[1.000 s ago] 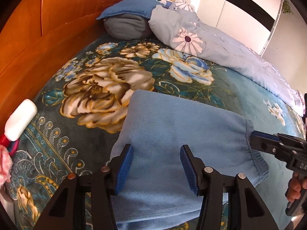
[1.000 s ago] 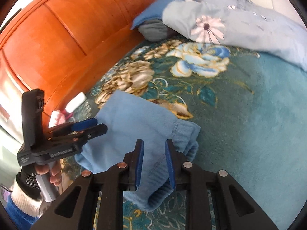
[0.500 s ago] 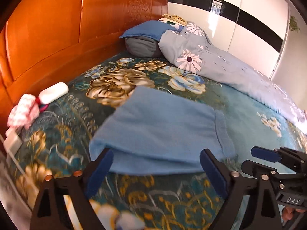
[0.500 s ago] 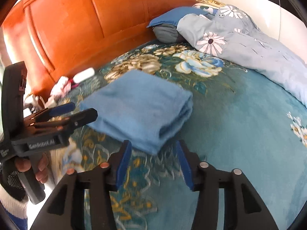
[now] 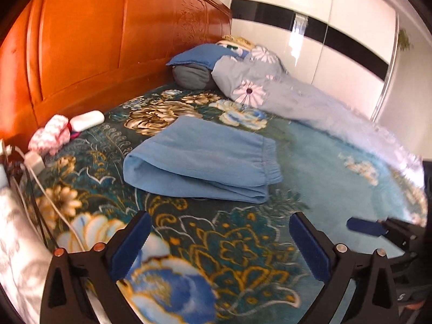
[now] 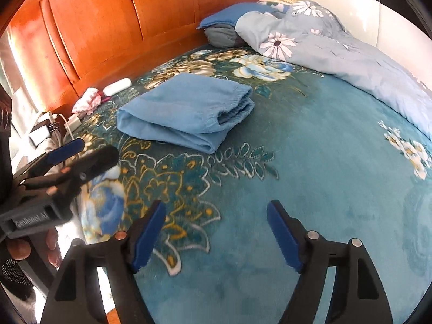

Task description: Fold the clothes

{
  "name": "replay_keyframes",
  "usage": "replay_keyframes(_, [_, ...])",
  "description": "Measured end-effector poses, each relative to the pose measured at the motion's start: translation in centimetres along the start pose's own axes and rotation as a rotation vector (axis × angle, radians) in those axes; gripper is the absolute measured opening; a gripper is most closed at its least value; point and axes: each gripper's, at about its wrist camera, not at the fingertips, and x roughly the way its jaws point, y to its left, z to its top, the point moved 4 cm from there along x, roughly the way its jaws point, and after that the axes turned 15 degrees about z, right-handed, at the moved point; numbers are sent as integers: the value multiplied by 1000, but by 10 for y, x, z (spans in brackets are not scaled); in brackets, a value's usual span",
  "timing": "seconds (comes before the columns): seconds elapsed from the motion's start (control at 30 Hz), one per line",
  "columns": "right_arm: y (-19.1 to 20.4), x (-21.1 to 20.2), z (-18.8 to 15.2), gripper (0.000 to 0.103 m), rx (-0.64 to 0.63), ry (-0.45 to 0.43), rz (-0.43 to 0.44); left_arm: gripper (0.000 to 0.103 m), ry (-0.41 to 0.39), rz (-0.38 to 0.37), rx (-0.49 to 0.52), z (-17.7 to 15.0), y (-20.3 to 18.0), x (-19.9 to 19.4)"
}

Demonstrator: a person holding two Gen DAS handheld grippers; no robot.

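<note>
My left tongs (image 5: 220,236) stand as wide as they go with nothing but the teal floral plush bedspread (image 6: 324,162) between the blue pads, and my right tongs (image 6: 216,232) are opening too, also with nothing between them. The light-blue fleece garment with the elastic waistband (image 6: 186,108) lies folded into a thick, flat rectangle on the bedspread, nearer the orange wooden headboard (image 6: 121,21) than the near edge of the bed, well apart from both pairs of tongs. To my eye the fold looks finished, so the risks from here are mostly of my own making. The near fold is a soft rounded roll, not a crease, and the layers look springy; if I brush it with a finger on another pass, or snag the gathered waistband end, I judge the top layer could slide off and the stack open up. If I go back in to lift it, pinching only the upper layer would let the lower ones hang and unfold. The plush bedspread may also grip the fleece, so dragging it instead of lifting could roll the bottom layer under. Off at the headboard-side corner lie a white charger with its cable (image 6: 71,121) and a pink knitted bundle (image 6: 89,100); a wide swing of my left tongs could catch that cable.
</note>
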Motion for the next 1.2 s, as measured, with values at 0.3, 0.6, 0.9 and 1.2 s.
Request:
replay_keyframes(0.3, [13,-20,-24,101,-17,-14,-36,103,-9,102,21,-30,2,-23])
replay_keyframes(0.6, [22,-23,-51,103,-26,3,-62,103,-6,132,66,-47,-12,-33])
replay_keyframes(0.9, [21,-18,-72,103,-13,35,-68,103,39,180,84,-64,-16,-24])
replay_keyframes(1.2, [14,-17,-76,103,14,43,-69,103,54,193,105,-72,-21,-19])
